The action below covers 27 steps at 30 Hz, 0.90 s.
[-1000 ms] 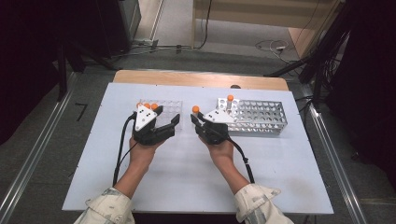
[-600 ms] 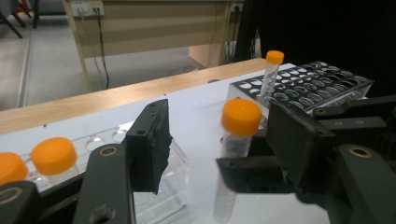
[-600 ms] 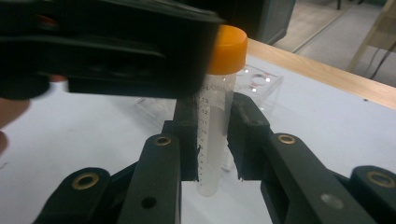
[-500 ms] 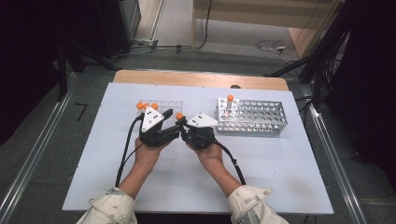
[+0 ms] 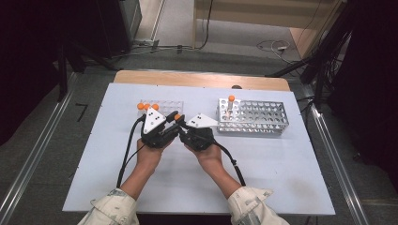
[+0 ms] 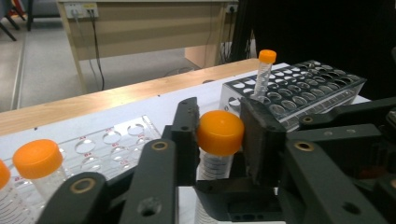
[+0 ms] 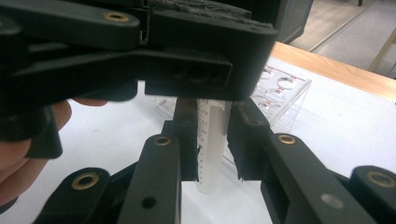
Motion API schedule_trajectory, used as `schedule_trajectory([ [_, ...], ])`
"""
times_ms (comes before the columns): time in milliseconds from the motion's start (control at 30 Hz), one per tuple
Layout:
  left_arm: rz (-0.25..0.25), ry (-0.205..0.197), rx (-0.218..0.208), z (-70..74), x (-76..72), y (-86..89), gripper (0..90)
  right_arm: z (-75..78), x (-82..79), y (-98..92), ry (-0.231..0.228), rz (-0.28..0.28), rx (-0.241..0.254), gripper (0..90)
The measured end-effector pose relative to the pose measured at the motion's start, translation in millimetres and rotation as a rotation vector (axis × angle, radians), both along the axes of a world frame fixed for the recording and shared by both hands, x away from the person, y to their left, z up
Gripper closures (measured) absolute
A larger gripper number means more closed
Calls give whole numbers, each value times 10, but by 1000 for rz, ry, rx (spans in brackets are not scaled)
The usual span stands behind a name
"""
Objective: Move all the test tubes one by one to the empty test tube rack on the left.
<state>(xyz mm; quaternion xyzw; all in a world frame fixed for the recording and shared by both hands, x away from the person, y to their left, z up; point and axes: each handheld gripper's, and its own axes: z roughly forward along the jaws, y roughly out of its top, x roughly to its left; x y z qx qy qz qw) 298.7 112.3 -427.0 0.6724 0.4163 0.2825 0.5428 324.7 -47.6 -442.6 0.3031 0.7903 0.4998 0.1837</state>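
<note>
The left hand-held gripper (image 6: 219, 135), jaws just closing, clamps the orange cap (image 6: 220, 132) of a graduated tube (image 7: 211, 144); its printed scale reads "12". The right hand-held gripper (image 7: 212, 140) pinches the tube's body. Both meet mid-table (image 5: 281, 159), forearms converging from the near edge, between the clear rack (image 5: 164, 106) and the metal rack (image 5: 258, 117).

- From my right gripper view, the left gripper (image 7: 140, 51) sits across the tube (image 7: 210, 144), hiding its cap.
- In my left gripper view, the tube's lower end is covered by the right gripper (image 6: 243, 196).
- The capped tubes (image 6: 37, 168) at the left edge are cut off.
- From the high view I can't read the clear rack (image 5: 165, 106) markings; too small.
</note>
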Motion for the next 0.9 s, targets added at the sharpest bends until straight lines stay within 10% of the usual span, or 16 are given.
schedule_trajectory([
  [167, 3, -2, -11, 10, 5, 2, 702, 9, 1, -7, -4, 1, 6, 711],
  [433, 26, -14, -28, 125, 47, 96, 702, -16, 84, -80, 35, -29, -22, 297],
  [900, 110, -41, -47, 288, 192, 315, 702, -45, 109, -139, 60, -53, -37, 223],
])
